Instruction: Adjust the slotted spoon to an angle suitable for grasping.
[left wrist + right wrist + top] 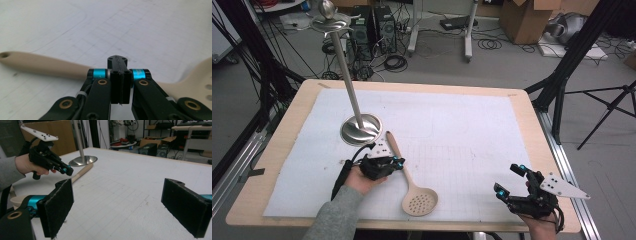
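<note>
A beige wooden slotted spoon (412, 187) lies on the white mat (452, 125), handle pointing to the far left and perforated bowl toward the near edge. My left gripper (401, 162) hovers just over the middle of the handle, its jaws pressed together with nothing between them. In the left gripper view the shut jaws (117, 60) stand in front of the spoon's handle (45, 66). My right gripper (508, 178) rests near the front right of the table, open and holding nothing. The right gripper view shows its two pads wide apart (120, 202), with the left gripper (68, 171) over the spoon (82, 171) beyond.
A metal stand (360, 130) with a round base and a tall pole stands on the mat just behind the spoon's handle end; its base is also in the right gripper view (83, 160). Wooden table edges frame the mat. Stands, cables and boxes sit on the floor beyond.
</note>
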Motion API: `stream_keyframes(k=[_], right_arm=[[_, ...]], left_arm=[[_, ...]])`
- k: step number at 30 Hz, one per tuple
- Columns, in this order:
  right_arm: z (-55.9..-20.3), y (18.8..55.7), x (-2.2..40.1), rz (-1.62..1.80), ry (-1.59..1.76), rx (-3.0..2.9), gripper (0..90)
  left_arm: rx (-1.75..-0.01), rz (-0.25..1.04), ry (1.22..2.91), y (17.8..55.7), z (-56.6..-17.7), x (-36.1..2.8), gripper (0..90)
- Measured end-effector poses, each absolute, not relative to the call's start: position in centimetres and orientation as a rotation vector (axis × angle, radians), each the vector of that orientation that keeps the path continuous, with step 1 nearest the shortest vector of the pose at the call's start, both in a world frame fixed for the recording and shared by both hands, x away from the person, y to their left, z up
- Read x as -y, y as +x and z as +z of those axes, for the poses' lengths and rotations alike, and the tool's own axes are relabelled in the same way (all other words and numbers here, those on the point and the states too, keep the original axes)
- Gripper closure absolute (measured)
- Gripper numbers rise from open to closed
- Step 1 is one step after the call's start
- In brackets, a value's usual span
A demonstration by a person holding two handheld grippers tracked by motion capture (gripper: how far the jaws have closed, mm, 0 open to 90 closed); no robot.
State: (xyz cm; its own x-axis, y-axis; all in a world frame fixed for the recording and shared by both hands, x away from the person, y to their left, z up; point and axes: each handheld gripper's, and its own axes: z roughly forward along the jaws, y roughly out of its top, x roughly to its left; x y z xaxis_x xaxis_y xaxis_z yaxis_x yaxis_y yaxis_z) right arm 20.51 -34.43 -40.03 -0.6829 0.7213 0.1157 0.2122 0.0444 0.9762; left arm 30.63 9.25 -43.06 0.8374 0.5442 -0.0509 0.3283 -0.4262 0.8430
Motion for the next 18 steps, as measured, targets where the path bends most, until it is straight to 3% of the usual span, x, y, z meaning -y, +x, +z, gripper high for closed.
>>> stream_keyframes(k=[9, 18], right_arm=[[-39.9, 20.4, 34.7, 1.683, 0.936, -1.913, 9.9], [-40.0, 20.3, 34.6, 1.679, 0.946, -1.918, 9.9]], left_arm=[[-0.584, 0.258, 2.099, 29.8, -44.1, -6.5, 89.7], [-0.555, 0.245, 2.128, 28.7, -44.6, -6.4, 89.8]])
